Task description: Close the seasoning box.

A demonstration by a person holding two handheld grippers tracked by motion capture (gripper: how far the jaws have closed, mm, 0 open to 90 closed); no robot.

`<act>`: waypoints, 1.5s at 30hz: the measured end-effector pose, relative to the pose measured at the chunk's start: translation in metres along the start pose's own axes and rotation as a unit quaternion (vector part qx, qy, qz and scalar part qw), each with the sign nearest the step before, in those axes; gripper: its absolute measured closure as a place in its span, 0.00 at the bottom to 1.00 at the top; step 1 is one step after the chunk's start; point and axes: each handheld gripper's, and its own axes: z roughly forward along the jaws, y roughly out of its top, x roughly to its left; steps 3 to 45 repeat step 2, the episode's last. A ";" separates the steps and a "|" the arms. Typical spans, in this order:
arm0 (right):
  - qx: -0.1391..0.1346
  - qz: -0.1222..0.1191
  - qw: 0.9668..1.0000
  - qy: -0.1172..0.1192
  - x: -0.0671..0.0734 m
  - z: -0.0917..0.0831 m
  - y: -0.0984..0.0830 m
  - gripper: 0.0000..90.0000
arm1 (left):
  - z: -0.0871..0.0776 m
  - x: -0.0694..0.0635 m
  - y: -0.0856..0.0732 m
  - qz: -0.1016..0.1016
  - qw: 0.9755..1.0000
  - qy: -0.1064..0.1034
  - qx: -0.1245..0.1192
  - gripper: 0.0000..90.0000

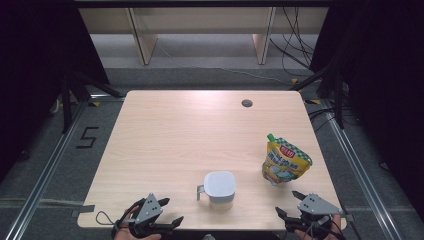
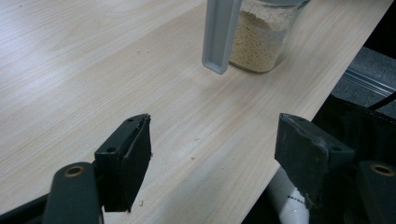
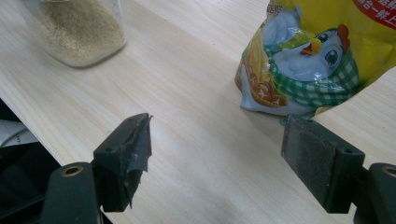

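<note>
A clear jar (image 1: 219, 189) with a white-grey lid and a grey handle stands near the table's front edge, holding pale grains (image 2: 257, 39) (image 3: 77, 32). A yellow stand-up pouch (image 1: 284, 161) with a green cap and a cartoon chicken (image 3: 308, 56) stands to its right. My left gripper (image 1: 171, 211) sits open at the front left edge, left of the jar, nothing between its jaws (image 2: 212, 154). My right gripper (image 1: 289, 205) is open at the front right edge, just in front of the pouch (image 3: 217, 149).
The light wooden table (image 1: 190, 135) has a round cable hole (image 1: 246, 103) near its far edge. Dark curtains and tripod legs flank the table, with cables on the floor at the far right.
</note>
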 end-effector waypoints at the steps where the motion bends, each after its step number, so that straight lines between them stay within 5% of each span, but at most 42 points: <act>1: 0.000 -0.001 1.000 0.000 0.000 0.000 0.000 0.28 | 0.002 -0.001 -0.001 -0.018 1.000 0.001 -0.013 0.29; 2: 0.003 -0.002 1.000 -0.004 0.000 -0.001 0.000 0.28 | 0.002 0.000 0.000 -0.007 1.000 0.006 -0.005 0.29; 45: 0.003 -0.002 1.000 -0.004 0.000 -0.001 0.000 0.28 | 0.002 0.000 0.000 -0.007 1.000 0.006 -0.005 0.29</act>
